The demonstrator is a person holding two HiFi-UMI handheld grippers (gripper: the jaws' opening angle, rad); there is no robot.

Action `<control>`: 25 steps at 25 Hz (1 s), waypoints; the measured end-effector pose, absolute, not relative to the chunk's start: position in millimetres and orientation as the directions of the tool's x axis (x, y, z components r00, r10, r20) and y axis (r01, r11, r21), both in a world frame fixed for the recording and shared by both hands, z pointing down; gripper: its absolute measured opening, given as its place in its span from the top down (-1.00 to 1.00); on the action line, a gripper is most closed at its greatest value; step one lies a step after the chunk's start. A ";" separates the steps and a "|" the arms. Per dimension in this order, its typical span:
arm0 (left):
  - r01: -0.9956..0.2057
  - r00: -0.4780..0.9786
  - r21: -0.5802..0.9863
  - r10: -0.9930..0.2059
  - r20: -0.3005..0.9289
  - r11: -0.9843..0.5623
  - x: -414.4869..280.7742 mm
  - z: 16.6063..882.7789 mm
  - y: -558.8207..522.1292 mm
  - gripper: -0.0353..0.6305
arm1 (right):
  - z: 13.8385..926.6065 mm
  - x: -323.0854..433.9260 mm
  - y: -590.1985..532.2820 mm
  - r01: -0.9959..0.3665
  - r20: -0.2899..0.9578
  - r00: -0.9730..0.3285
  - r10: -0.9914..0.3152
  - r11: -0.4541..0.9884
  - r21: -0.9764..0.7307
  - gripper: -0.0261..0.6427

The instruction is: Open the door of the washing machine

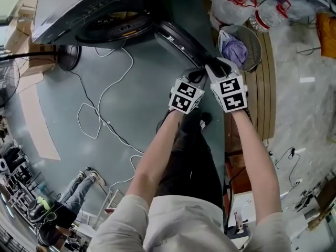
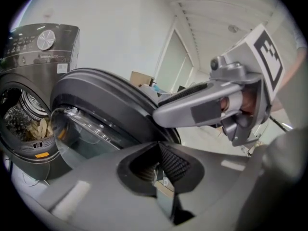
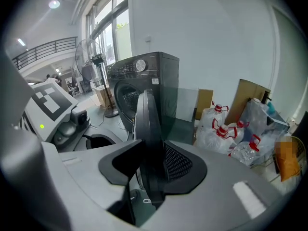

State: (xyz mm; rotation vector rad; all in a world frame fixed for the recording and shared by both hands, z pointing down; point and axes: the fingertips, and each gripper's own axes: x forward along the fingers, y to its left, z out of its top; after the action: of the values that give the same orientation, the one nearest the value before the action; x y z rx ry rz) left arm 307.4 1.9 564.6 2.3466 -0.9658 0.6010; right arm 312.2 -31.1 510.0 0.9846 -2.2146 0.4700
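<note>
The dark grey washing machine (image 1: 89,9) stands at the top left, and its round door (image 1: 176,38) is swung out toward me. My right gripper (image 1: 215,66) is shut on the door's outer rim (image 3: 147,129), which fills the gap between its jaws. Close beside it on the left, my left gripper (image 1: 197,75) is shut with nothing in it. In the left gripper view the door (image 2: 110,105) angles away from the open drum (image 2: 29,124), which holds laundry, and the right gripper (image 2: 211,109) reaches in from the right.
A round basket (image 1: 239,49) with purple cloth sits right of the door. Big water bottles (image 1: 247,4) lie beyond it. A fan stand (image 1: 68,56) and loose white cables (image 1: 105,98) are on the floor to the left. Wooden planks (image 1: 265,88) run along the right.
</note>
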 end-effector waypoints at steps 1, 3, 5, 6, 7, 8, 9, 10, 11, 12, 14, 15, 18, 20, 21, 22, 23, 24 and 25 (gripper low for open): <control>-0.733 0.652 0.304 -0.502 0.568 -0.608 312.7 564.1 -3.9 0.72 | 509.5 316.6 -36.8 -0.749 0.699 -0.500 -0.512 0.661 -0.051 0.52; -0.725 0.664 0.316 -0.496 0.560 -0.613 323.1 564.2 -15.4 0.72 | 509.5 325.2 -48.3 -0.733 0.713 -0.497 -0.495 0.679 -0.039 0.52; -0.713 0.673 0.322 -0.480 0.562 -0.623 335.1 565.2 -26.7 0.72 | 511.0 334.5 -59.7 -0.720 0.731 -0.489 -0.475 0.693 -0.031 0.52; -0.706 0.679 0.327 -0.467 0.566 -0.629 340.9 564.8 -32.2 0.72 | 511.7 339.2 -65.5 -0.717 0.741 -0.481 -0.467 0.696 -0.027 0.52; -0.699 0.684 0.334 -0.454 0.570 -0.633 345.7 564.1 -37.6 0.72 | 512.1 343.3 -71.4 -0.714 0.753 -0.471 -0.459 0.700 -0.020 0.52; -0.693 0.689 0.341 -0.445 0.572 -0.635 349.6 564.6 -42.8 0.72 | 512.2 346.8 -77.1 -0.708 0.765 -0.461 -0.450 0.706 -0.012 0.52; -0.687 0.695 0.346 -0.439 0.569 -0.639 353.3 565.8 -47.9 0.72 | 512.2 350.1 -82.4 -0.701 0.775 -0.454 -0.439 0.713 -0.006 0.52; -0.681 0.702 0.352 -0.434 0.565 -0.642 357.5 564.8 -53.0 0.72 | 511.8 353.5 -87.6 -0.694 0.783 -0.449 -0.430 0.720 -0.003 0.52; -0.675 0.708 0.360 -0.429 0.560 -0.645 361.7 561.1 -58.3 0.72 | 511.2 356.9 -93.0 -0.688 0.789 -0.446 -0.423 0.726 0.000 0.52; -0.670 0.714 0.366 -0.425 0.556 -0.647 365.2 557.1 -63.9 0.72 | 510.4 360.1 -98.6 -0.682 0.792 -0.444 -0.418 0.731 0.004 0.52; -0.666 0.721 0.375 -0.430 0.543 -0.645 367.4 552.3 -75.1 0.72 | 509.2 365.5 -108.6 -0.673 0.799 -0.438 -0.411 0.740 0.012 0.52; -0.669 0.721 0.379 -0.438 0.536 -0.639 364.9 550.9 -80.8 0.72 | 509.1 367.6 -112.8 -0.671 0.802 -0.433 -0.410 0.741 0.017 0.52; -0.698 0.702 0.371 -0.483 0.523 -0.613 346.3 546.5 -101.5 0.72 | 509.3 373.9 -126.3 -0.676 0.806 -0.412 -0.425 0.735 0.042 0.52; -0.721 0.682 0.355 -0.516 0.518 -0.596 333.3 545.5 -118.2 0.72 | 508.7 379.5 -136.8 -0.682 0.808 -0.392 -0.440 0.728 0.065 0.52; -0.731 0.672 0.344 -0.530 0.517 -0.590 327.7 546.3 -126.7 0.72 | 508.2 382.0 -142.1 -0.686 0.809 -0.382 -0.447 0.724 0.075 0.52; -0.737 0.665 0.337 -0.538 0.518 -0.586 323.4 546.3 -134.6 0.72 | 507.7 384.0 -147.5 -0.690 0.809 -0.374 -0.454 0.719 0.085 0.52; -0.739 0.662 0.333 -0.538 0.522 -0.586 321.1 544.5 -141.1 0.72 | 507.2 385.6 -153.3 -0.695 0.808 -0.366 -0.462 0.713 0.094 0.52; -0.738 0.663 0.332 -0.535 0.525 -0.588 320.9 540.8 -146.4 0.72 | 506.7 386.9 -159.1 -0.700 0.807 -0.358 -0.471 0.707 0.102 0.52; -0.736 0.664 0.333 -0.532 0.525 -0.590 322.0 536.1 -150.8 0.72 | 506.1 388.3 -164.7 -0.704 0.805 -0.350 -0.479 0.701 0.111 0.52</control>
State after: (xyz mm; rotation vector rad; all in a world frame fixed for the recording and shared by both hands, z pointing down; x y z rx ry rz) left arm 322.0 -150.8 536.1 2.3484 -0.9805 0.5081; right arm 388.3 -164.7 506.1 0.9062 -2.0172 0.3196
